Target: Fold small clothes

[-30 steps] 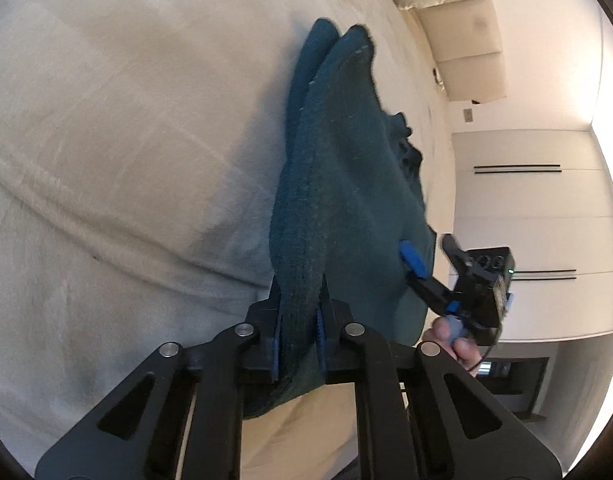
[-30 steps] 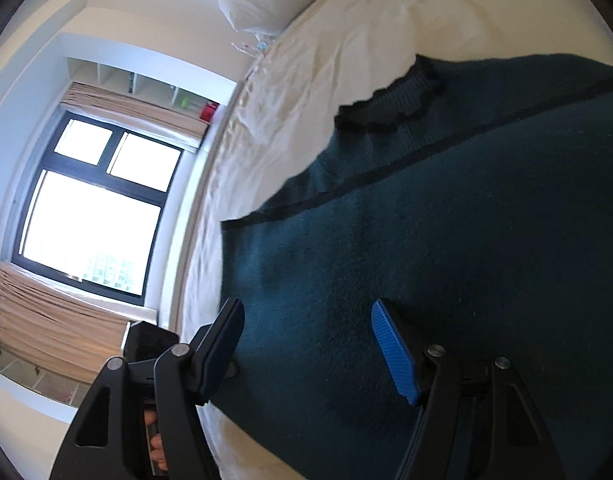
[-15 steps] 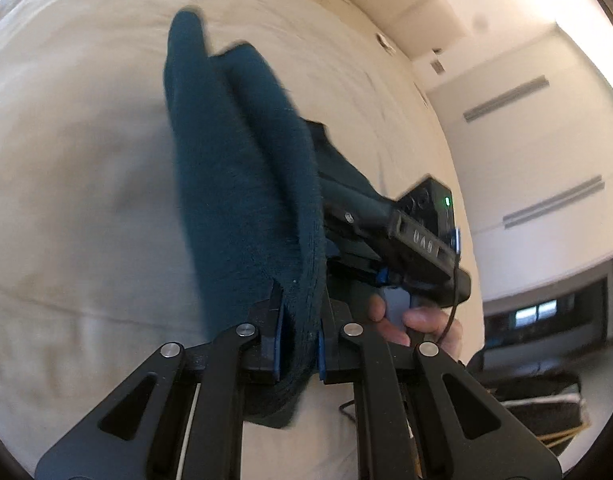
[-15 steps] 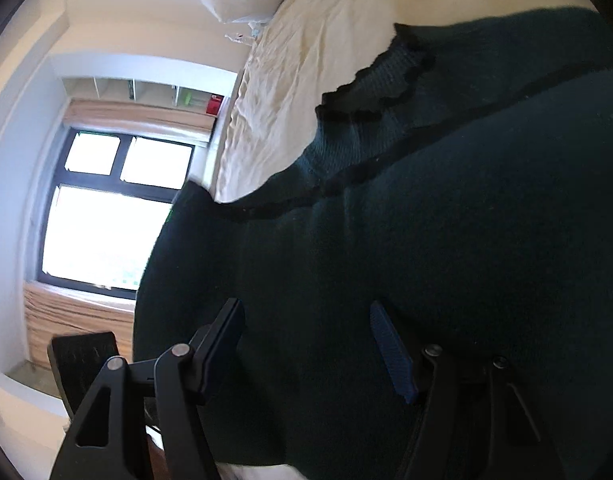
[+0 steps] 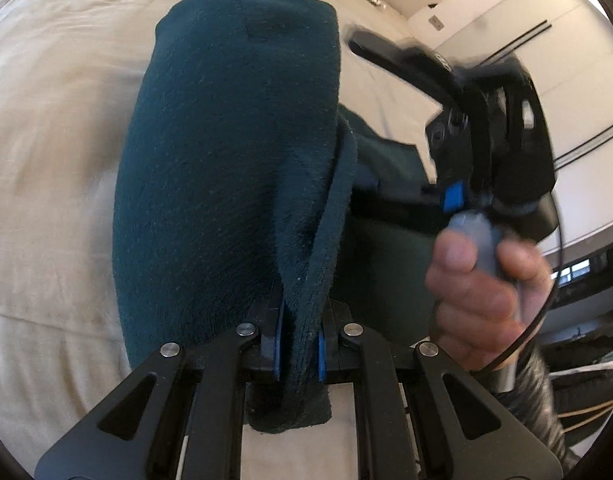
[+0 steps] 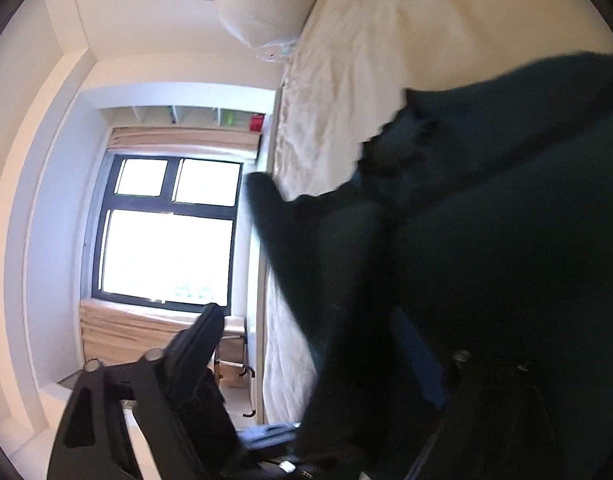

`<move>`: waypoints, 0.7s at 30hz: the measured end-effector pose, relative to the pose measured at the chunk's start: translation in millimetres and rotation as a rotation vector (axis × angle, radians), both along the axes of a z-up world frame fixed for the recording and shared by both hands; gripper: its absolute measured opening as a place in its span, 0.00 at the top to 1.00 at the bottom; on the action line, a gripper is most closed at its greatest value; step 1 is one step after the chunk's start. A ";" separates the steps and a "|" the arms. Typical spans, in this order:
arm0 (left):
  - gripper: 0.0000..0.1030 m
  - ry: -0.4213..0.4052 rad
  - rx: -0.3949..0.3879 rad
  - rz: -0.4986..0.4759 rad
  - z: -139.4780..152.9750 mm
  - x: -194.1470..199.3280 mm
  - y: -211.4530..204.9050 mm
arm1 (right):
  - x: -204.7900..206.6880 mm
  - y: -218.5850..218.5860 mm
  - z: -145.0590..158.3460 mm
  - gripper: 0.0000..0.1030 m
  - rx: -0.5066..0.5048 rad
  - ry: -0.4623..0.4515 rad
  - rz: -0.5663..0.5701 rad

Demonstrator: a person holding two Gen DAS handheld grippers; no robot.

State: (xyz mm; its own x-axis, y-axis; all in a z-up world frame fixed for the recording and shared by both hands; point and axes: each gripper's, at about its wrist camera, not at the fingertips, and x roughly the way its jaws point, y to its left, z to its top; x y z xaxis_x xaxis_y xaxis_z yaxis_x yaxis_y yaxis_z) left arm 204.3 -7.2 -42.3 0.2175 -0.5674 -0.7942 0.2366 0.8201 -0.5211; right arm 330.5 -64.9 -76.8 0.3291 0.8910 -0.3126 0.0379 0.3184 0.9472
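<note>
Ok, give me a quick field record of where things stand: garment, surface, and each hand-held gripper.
garment: dark teal knit garment, partly lifted off the bed, a fold hanging from the left grip
surface: cream bed sheet
left hand-held gripper: shut on a bunched edge of the garment
right hand-held gripper: jaws opening, pads not pressing; garment cloth lies between and over them
person's hand: around the right gripper's handle
background: pillow, window

Two wrist cameras, close over my bed

Left looks steeply down; right nearly level, window at nine o'clock; both share the teal garment.
</note>
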 end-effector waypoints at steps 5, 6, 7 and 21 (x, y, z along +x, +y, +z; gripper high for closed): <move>0.90 -0.033 0.042 -0.009 5.6 -9.3 0.5 | 6.4 11.1 33.5 0.41 -0.232 -0.091 0.031; 0.90 -0.044 0.060 -0.013 6.3 -13.3 -0.9 | 7.8 12.6 39.0 0.45 -0.273 -0.104 0.036; 0.90 -0.052 0.073 -0.017 6.4 -17.2 -2.8 | 10.3 14.6 41.8 0.47 -0.295 -0.105 0.048; 0.90 -0.093 0.102 -0.104 29.9 -40.1 -26.1 | 18.0 -27.2 37.2 0.88 -0.408 -0.064 0.002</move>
